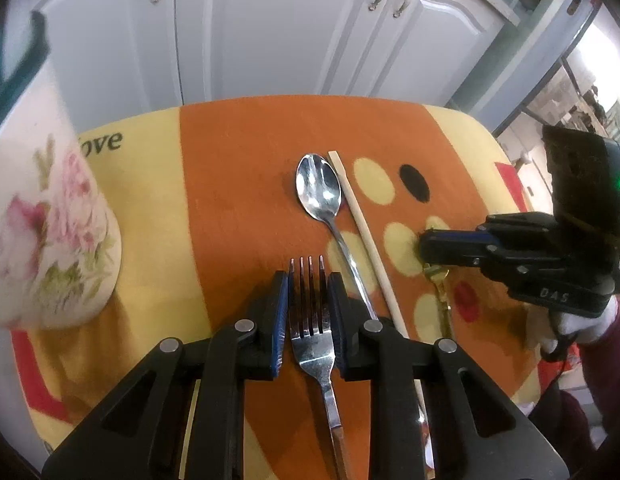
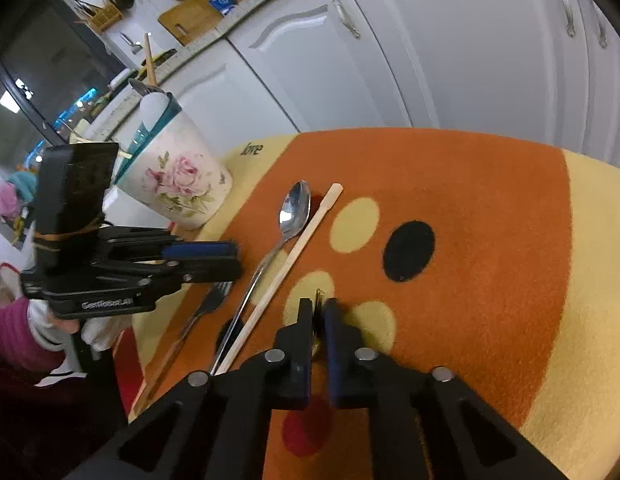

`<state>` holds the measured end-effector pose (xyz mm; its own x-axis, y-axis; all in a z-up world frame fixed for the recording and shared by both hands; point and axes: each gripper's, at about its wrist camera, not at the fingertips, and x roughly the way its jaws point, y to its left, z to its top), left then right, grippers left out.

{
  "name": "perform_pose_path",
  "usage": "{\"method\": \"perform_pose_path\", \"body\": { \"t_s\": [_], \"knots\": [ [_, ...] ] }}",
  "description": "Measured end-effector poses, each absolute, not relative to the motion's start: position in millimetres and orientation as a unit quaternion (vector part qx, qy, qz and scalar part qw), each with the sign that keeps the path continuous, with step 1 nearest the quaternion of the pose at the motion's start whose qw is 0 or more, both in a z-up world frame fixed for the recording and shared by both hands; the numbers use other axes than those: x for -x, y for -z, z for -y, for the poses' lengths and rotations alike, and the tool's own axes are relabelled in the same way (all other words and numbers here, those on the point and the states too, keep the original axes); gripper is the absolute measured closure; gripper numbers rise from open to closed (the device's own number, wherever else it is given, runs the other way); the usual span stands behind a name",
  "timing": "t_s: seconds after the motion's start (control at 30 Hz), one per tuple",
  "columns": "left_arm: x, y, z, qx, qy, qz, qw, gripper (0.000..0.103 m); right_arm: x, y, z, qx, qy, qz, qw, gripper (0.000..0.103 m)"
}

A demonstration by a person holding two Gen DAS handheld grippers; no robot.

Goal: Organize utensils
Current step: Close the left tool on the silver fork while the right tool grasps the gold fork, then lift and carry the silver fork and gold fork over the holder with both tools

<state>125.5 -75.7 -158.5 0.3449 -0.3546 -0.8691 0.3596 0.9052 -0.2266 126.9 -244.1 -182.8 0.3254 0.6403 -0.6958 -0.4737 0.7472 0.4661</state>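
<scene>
A silver fork (image 1: 312,320) lies on the orange mat between the jaws of my left gripper (image 1: 307,280), which close on its head. A silver spoon (image 1: 320,192) and a wooden chopstick (image 1: 366,236) lie just right of it. My right gripper (image 2: 318,308) is shut on a small gold utensil (image 2: 318,300), also visible in the left wrist view (image 1: 440,284). The floral holder cup (image 2: 177,176) stands at the mat's left edge with a chopstick in it.
The orange and yellow mat (image 2: 490,220) covers a small table. White cabinet doors (image 1: 269,28) stand behind it. A counter with boards and tools (image 2: 197,12) is at the far left. The floral cup (image 1: 49,220) stands close to my left gripper.
</scene>
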Motion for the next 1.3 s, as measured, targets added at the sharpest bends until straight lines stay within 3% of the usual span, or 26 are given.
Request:
{"method": "perform_pose_path", "body": {
  "t_s": [0.27,0.97,1.1,1.13,1.3],
  "knots": [
    [-113,145,71,0.000,0.202,-0.519,0.831,0.085,-111,173,238,-0.079,-0.332,-0.455,0.823,0.101],
    [-54,43,50,0.028,0.230,-0.416,0.879,0.087,-69,70,227,-0.020,-0.317,-0.341,0.885,0.101],
    [-48,31,45,0.026,0.224,-0.405,0.886,0.089,-66,57,224,-0.017,-0.319,-0.328,0.889,0.101],
    [-46,30,44,0.025,0.222,-0.404,0.887,0.101,-65,55,223,-0.017,-0.320,-0.326,0.890,0.101],
    [-42,25,39,0.024,0.209,-0.402,0.891,0.101,-61,44,217,-0.016,-0.324,-0.315,0.892,0.101]
  ]
}}
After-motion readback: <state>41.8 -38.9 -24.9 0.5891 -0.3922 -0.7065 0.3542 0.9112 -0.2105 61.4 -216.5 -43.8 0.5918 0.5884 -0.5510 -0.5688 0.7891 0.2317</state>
